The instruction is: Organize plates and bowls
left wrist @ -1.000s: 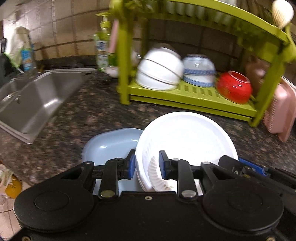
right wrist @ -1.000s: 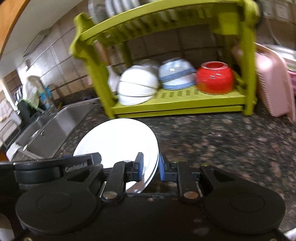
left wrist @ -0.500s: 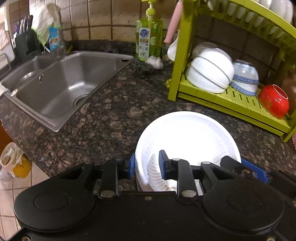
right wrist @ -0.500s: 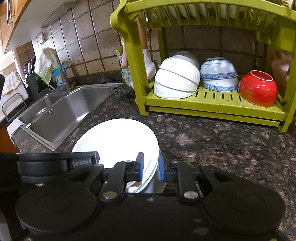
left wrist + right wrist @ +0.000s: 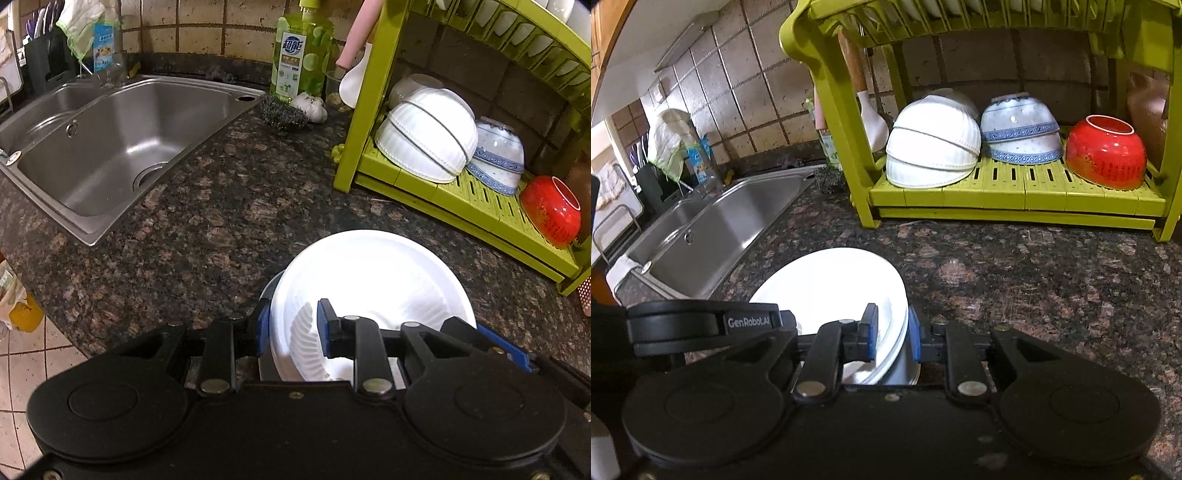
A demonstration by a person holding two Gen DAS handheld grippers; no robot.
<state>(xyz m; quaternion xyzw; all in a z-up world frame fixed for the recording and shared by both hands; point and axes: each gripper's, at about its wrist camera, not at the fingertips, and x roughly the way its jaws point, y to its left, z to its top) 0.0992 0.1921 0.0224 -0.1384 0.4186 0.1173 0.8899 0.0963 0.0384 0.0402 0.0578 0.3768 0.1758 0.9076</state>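
Both claws grip one stack of plates from opposite rims: the left claw (image 5: 291,326) is clamped on the near-left edge of the white plate (image 5: 369,273), and the right claw (image 5: 891,334) is pinched on the opposite rim, where its view shows the white plate (image 5: 834,284) lying over a greyer plate (image 5: 905,369) whose lip peeks out beneath. From the left claw, a pale blue-grey rim (image 5: 269,291) also shows under the white one, so at least two plates are held together above the speckled bench (image 5: 207,206); whether the stack touches the bench cannot be told. Ahead and to the right of both claws stands the green rack (image 5: 1015,192), its lower shelf holding nested white bowls (image 5: 931,147), blue-patterned bowls (image 5: 1019,129) and a red bowl (image 5: 1104,151); the sink (image 5: 118,140) lies ahead-left. The main risk is probably slippage: glazed plates held only at their rims could slide against each other if the two claws tilt or pull apart unevenly, and the lower plate may drop free. Swinging the stack toward the rack could also knock a green upright or the bowls. The white plate looks glossy, round and ribbed around its inner wall, bright enough under the light to wash out detail.
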